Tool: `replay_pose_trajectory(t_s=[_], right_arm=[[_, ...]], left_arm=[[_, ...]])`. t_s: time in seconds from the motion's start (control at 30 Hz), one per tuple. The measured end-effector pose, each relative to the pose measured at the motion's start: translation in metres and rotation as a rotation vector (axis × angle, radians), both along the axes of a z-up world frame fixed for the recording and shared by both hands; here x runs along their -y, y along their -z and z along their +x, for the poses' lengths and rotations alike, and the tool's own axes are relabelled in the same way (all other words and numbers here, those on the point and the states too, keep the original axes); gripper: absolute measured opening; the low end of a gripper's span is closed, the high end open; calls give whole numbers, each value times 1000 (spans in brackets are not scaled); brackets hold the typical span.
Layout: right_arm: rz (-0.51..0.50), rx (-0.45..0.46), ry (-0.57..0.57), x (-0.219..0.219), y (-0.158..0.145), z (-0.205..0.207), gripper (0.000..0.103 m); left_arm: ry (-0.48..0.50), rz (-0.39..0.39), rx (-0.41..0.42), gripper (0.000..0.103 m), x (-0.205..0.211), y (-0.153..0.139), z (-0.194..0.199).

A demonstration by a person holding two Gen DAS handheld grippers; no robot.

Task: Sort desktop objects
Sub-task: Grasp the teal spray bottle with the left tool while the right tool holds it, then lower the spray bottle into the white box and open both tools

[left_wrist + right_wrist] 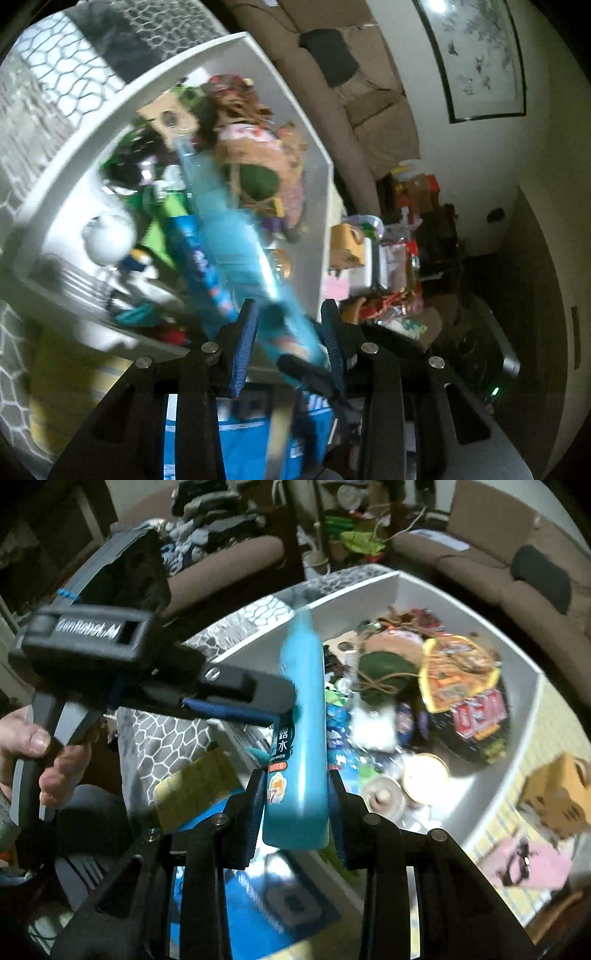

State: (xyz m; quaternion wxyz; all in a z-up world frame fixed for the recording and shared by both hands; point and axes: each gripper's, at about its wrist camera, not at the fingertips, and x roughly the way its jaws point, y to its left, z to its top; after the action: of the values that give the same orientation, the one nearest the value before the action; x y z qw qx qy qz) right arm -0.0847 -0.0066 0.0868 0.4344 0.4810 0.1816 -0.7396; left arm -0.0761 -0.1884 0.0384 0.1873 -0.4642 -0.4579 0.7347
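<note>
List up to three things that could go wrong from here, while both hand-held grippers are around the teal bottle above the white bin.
1. The teal bottle sits between both grippers; if the right hand-held gripper and left hand-held gripper pull differently, it may slip.
2. Dropped, it could land on the clutter crowding the white bin.
3. Motion blur suggests quick movement, making a fumble likelier.

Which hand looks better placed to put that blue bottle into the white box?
Probably the right. The right gripper clamps the blue bottle at its base, above the white box. The left gripper only meets the bottle's middle from the side.
</note>
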Motion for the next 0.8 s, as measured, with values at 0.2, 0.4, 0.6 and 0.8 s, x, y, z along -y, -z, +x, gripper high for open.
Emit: replay_pose_trajectory(t_s=[0.2,0.4,0.6,0.8], right_arm=[[40,62,-20,18,35,-19,31],[1,90,56,1,42,-26,31],[-76,70,198,-38,18,-19,55],[-114,45,329,-96,-10,-11,103]], left_arm=[[-1,-2,37,34,8,30,3],[3,-68,6,43,12,17,6],[18,-138,-17,76,-5,-8,9],[79,-231,-38,103,-47,-29,8]])
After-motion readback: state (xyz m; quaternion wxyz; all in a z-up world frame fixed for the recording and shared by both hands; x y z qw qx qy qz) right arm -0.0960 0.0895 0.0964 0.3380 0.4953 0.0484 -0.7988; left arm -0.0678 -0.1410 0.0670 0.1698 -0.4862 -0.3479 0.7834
